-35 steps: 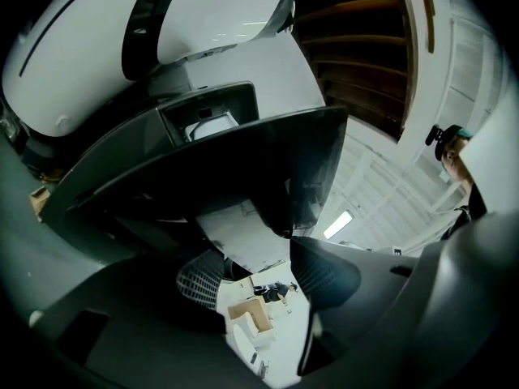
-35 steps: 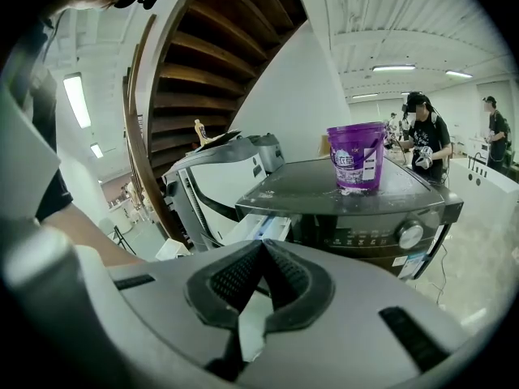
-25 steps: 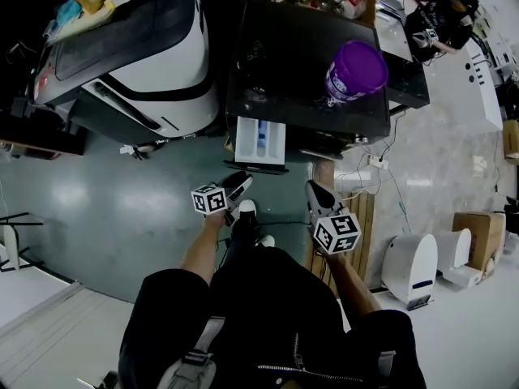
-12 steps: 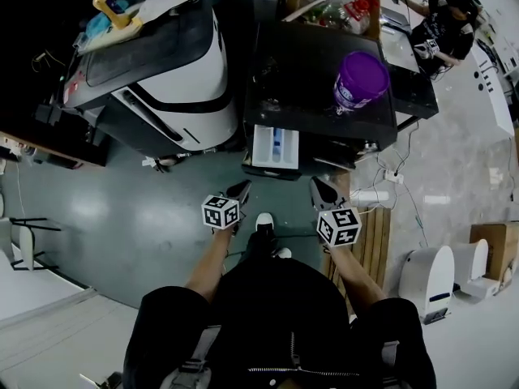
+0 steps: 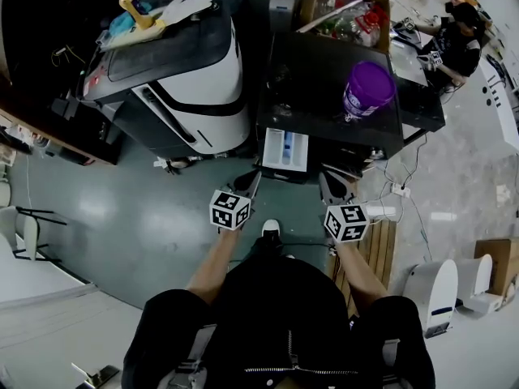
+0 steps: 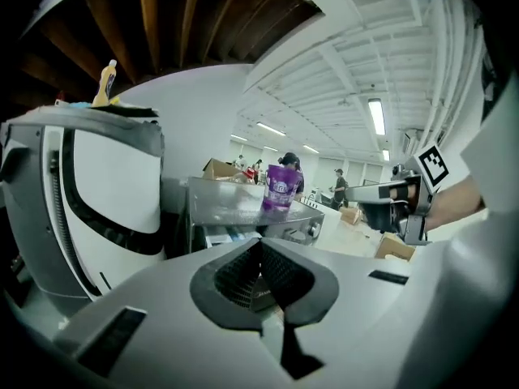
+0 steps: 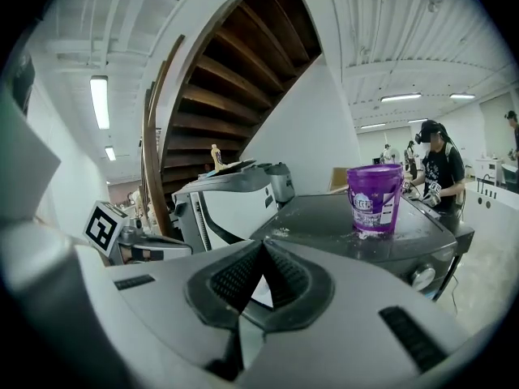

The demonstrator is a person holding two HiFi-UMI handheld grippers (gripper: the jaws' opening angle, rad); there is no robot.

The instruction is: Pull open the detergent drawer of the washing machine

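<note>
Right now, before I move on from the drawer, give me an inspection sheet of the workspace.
Surface: dark washing machine top, holding only a purple tub.
Job's things: detergent drawer stands pulled out of the machine's front.
Clutter: yellow bottle and white glove on the neighbouring white machine; filled cardboard box behind.
Grippers: left gripper and right gripper both shut, fingers empty, off the drawer.
Cables: white cables on the floor, right of the machine.
Surroundings: person at far right; wooden pallet.
</note>
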